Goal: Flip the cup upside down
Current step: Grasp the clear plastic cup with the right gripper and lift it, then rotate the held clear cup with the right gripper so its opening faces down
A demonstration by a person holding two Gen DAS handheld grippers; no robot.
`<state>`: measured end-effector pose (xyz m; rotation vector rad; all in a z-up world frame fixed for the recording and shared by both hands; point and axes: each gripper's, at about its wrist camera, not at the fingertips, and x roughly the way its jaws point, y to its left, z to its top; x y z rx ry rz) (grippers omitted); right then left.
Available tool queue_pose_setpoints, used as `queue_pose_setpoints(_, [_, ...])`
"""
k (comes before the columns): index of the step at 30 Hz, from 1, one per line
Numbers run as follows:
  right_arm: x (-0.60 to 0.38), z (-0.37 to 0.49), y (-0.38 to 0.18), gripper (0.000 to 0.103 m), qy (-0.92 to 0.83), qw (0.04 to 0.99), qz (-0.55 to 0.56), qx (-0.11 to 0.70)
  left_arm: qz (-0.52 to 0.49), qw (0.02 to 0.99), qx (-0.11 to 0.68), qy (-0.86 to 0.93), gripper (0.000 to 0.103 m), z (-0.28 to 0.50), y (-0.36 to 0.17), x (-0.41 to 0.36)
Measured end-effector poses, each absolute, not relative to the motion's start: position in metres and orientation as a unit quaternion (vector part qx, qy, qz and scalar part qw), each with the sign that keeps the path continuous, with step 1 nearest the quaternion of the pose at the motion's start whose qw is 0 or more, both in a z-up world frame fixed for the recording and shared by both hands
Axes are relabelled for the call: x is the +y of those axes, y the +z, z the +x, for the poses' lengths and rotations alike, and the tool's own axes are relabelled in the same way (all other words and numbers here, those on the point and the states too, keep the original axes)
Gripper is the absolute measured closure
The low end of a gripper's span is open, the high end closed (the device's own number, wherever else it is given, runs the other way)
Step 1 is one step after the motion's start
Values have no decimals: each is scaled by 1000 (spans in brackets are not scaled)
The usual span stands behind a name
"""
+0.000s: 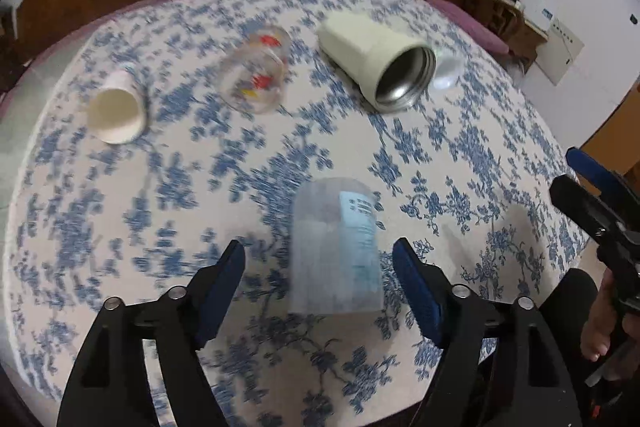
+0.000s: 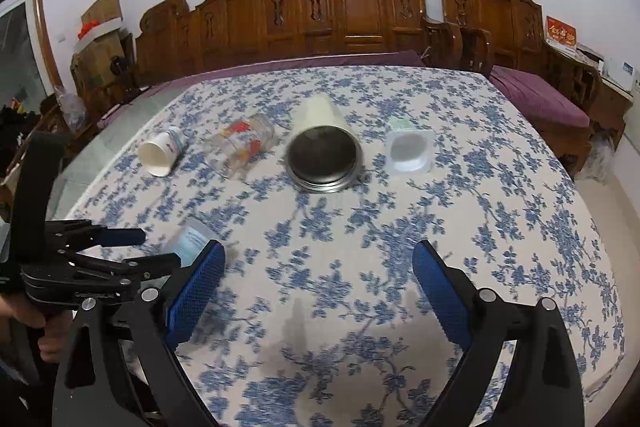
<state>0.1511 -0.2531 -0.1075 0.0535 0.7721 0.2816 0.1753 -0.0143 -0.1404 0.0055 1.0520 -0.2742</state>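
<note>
A clear plastic cup with a light blue label [image 1: 336, 247] stands upside down on the tablecloth, between the open fingers of my left gripper [image 1: 320, 259] without touching them. It also shows in the right wrist view [image 2: 190, 241], partly hidden behind the left gripper [image 2: 132, 247]. My right gripper [image 2: 318, 267] is open and empty over the cloth; it also appears at the right edge of the left wrist view [image 1: 588, 187].
Further back lie a white paper cup [image 1: 116, 111], a printed glass [image 1: 256, 75] and a cream steel-lined tumbler [image 1: 380, 63], all on their sides. A small clear square cup [image 2: 410, 147] stands beside the tumbler. Carved wooden chairs [image 2: 360, 7] stand behind the table [image 2: 520, 227].
</note>
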Motion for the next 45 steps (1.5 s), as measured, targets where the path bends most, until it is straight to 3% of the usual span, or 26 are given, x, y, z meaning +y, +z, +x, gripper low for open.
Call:
queue_pose_setpoints(2, [-243, 151, -103, 7, 147, 914, 25, 377, 0, 864, 487, -127, 24, 170, -129, -5])
queue_pose_setpoints(7, [-219, 156, -99, 7, 165, 904, 23, 394, 7, 891, 443, -98, 8, 152, -99, 28])
queue_pose_setpoints(19, [-161, 194, -130, 7, 193, 848, 47, 491, 26, 917, 398, -24, 8, 132, -84, 94])
queue_pose_setpoints(25, [-142, 216, -160, 16, 185, 809, 58, 555, -1, 911, 412, -18, 8, 136, -101, 115])
queue_pose_setpoints(36, [-133, 246, -196, 20, 159, 755, 116, 626, 9, 908, 417, -31, 8, 133, -107, 110])
queue_pose_setpoints(39, [-137, 250, -199, 25, 156, 747, 137, 632, 7, 907, 420, -39, 8, 132, -108, 106])
queue_pose_setpoints(41, [-137, 251, -200, 39, 162, 740, 148, 636, 9, 905, 423, -46, 8, 132, -110, 102])
queue_pose_setpoints(45, [-137, 250, -193, 41, 179, 746, 144, 626, 9, 902, 429, -53, 8, 133, -112, 99])
